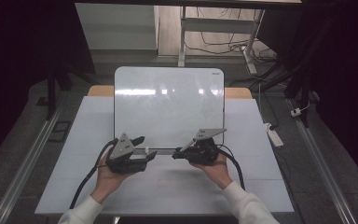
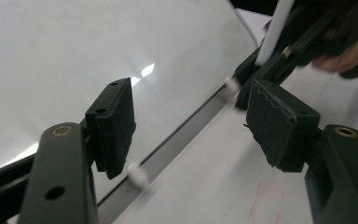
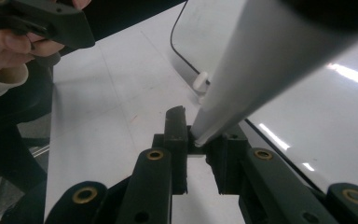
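right tongs (image 3: 198, 140) pinching white marker (image 3: 261, 65), seen close

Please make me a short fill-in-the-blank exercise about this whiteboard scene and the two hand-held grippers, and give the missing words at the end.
1. The white marker is clamped in the ___ hand-held gripper.
2. The jaws of the left hand-held gripper stand ___, with nothing pressed between them.
3. Both grippers are at the edge of the whiteboard that lies ___ to the person.
4. The colour of the person's sleeves is ___.

Missing words: right; open; nearest; white
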`<state>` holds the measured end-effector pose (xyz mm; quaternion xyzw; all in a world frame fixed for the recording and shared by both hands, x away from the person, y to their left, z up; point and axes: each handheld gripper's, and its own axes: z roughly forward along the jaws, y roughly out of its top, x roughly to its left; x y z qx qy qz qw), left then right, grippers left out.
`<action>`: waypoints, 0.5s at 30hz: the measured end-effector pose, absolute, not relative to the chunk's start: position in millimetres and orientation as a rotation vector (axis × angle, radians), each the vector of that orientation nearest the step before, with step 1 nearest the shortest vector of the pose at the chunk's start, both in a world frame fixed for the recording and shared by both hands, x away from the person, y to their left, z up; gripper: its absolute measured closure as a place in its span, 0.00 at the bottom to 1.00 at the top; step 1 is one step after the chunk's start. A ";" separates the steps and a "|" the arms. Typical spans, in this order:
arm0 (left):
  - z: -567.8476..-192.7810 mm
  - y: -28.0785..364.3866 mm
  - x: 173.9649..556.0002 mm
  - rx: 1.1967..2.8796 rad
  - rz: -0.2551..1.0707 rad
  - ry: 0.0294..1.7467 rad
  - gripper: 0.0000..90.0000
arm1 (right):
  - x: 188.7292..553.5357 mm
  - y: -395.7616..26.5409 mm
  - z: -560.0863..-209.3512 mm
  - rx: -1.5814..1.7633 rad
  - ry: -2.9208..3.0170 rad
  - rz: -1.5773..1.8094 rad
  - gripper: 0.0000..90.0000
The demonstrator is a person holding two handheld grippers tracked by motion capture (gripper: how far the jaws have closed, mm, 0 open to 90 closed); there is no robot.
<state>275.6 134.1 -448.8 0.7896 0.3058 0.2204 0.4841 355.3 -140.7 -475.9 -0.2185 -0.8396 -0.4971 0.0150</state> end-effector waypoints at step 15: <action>-443.0 80.5 292.6 1.946 0.464 0.580 0.57 | 352.1 -126.6 -477.8 -0.668 -2.581 -1.514 0.86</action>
